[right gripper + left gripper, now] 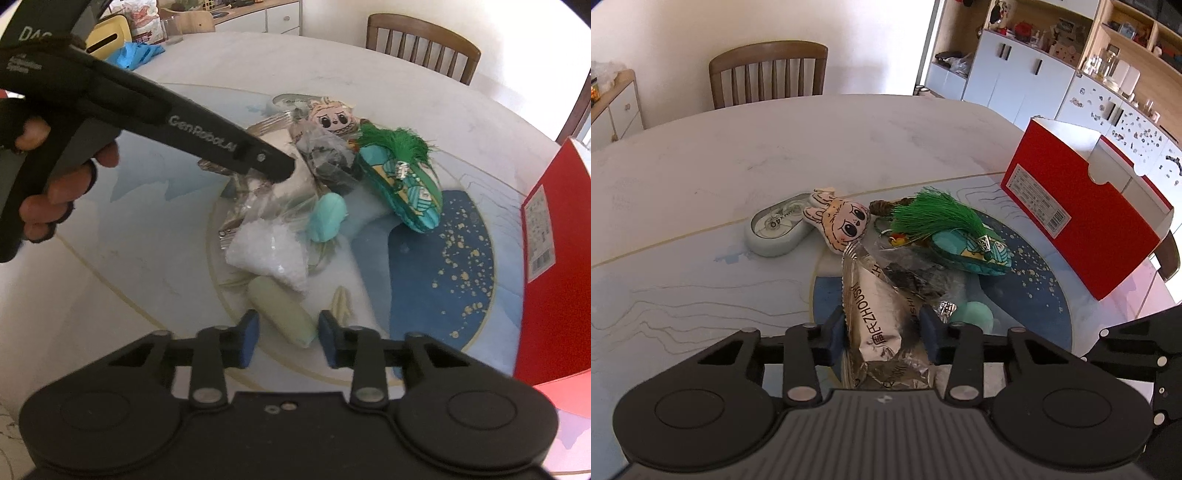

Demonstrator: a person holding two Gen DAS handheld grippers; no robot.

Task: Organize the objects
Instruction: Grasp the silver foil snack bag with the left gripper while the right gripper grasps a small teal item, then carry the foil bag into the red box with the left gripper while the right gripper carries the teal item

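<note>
A pile of small objects lies on a round blue mat [1034, 280]. My left gripper [882, 332] is shut on a silver foil snack packet [875, 310], with both blue pads against its sides. In the right wrist view the left gripper's black finger [273, 162] reaches into the pile from the upper left. My right gripper [288, 332] is shut on a pale green stick [284, 314] that lies slantwise between its pads. Beyond it lie a clear bag of white crystals [269, 254] and a mint oval [327, 218].
A bunny-faced plush [842, 221], a white tape dispenser [775, 229], a green tassel [934, 214] and a teal pouch [971, 251] lie behind the packet. A red box [1089, 206] stands at the right. A wooden chair [768, 74] is at the table's far side.
</note>
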